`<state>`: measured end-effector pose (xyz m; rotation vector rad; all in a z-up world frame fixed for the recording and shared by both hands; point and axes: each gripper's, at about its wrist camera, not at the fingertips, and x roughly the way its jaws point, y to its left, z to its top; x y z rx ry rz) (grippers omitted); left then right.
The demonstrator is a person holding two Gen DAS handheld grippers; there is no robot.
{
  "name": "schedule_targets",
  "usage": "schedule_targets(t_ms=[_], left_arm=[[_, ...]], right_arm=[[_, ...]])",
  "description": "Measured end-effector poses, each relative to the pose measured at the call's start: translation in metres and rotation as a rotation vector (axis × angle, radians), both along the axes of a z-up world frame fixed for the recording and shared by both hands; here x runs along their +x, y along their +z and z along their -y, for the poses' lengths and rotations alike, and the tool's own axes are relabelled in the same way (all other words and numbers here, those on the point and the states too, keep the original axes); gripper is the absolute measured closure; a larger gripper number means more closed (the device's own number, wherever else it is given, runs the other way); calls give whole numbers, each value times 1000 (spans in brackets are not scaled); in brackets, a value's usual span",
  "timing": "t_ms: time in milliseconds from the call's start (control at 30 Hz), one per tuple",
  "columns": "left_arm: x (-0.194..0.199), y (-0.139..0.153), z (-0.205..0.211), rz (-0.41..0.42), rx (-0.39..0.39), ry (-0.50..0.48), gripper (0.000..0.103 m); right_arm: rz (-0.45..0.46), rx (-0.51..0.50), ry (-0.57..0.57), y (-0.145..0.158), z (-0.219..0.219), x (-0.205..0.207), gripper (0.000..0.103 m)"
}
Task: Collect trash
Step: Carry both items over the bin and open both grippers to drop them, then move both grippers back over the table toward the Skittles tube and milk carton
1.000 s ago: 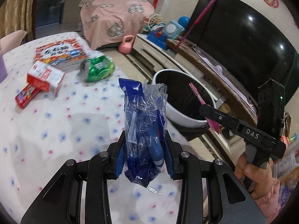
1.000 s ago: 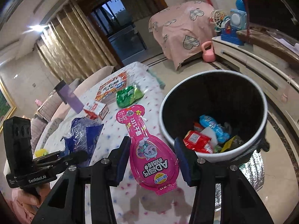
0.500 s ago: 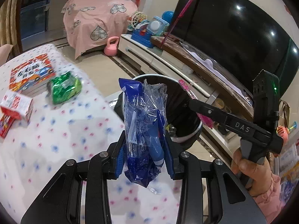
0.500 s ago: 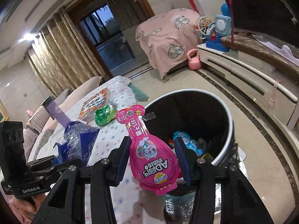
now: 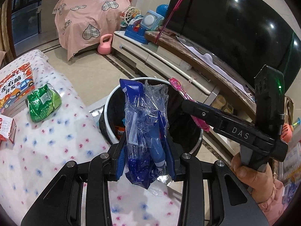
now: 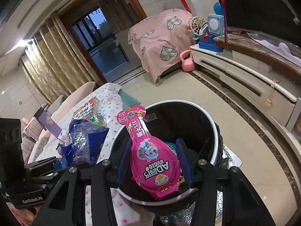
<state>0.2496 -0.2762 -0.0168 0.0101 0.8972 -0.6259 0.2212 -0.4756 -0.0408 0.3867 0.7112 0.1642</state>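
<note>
Nearest in the left wrist view, the left gripper (image 5: 145,151) is clamped on a crumpled blue and clear plastic bag (image 5: 144,124), which stands upright between its blue-padded fingers (image 5: 121,157) with its top edge in front of the trash bin (image 5: 112,131). In the right wrist view, the right gripper (image 6: 153,162) is closed on a pink drink pouch (image 6: 153,158), gripping the wide belly from both sides while the narrow neck points up and away; the pouch hangs over the open mouth of the bin (image 6: 214,131). The bin is dark inside with a white rim, already holds several wrappers, and stands on the floor just beside the right edge of the cloth-covered table (image 5: 47,145). Farther left on the table lie a green foil packet (image 5: 44,104), a red and white box (image 5: 6,130) and a picture book (image 5: 16,85). Beyond the bin, a pale TV cabinet (image 5: 160,60) carries toys and a large dark screen (image 5: 235,32); a pink kettlebell (image 5: 104,46) sits on the floor beside a pink heart-print cover (image 5: 88,18) at the far side.
</note>
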Motion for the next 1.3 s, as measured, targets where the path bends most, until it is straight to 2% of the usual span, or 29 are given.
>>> schedule_targets(t_ms=[333,567,667,733,767,800,833,1033,1100,1167,1300], left_arm=[[8,-6,11,-18,16,-6,69],[12,-10,17,-25,25,4,64],[13,-11,17,-30,21,6,53],[11,-10,15,-26,28,15,39],[10,-9,13,-20,26,22,33],[10,-9,11,-17,21,23,33],[9,-8,8,-17,17,24,33],[-5,-8,-18,-8,7,55,32],[-12,-7,-31,4,-1,72,31],[-18,-7,-46,11,-5,93,31],[-28,-9,-81,13,-13,149,31]], right_arm=[[-23,-2,-1,-7,5,7,54],[-38,-18,-5,-9,6,14,53],[-47,-11,1,-11,6,17,51],[-49,-12,-4,-11,7,20,50],[-50,-10,-7,-11,7,20,41],[-47,-7,-10,-11,8,19,28],[-41,-2,-13,-10,8,19,24],[-3,19,-18,-2,5,7,20],[16,20,-25,3,1,1,10],[40,34,-25,7,-5,-8,5],[68,50,-4,11,-22,-20,2]])
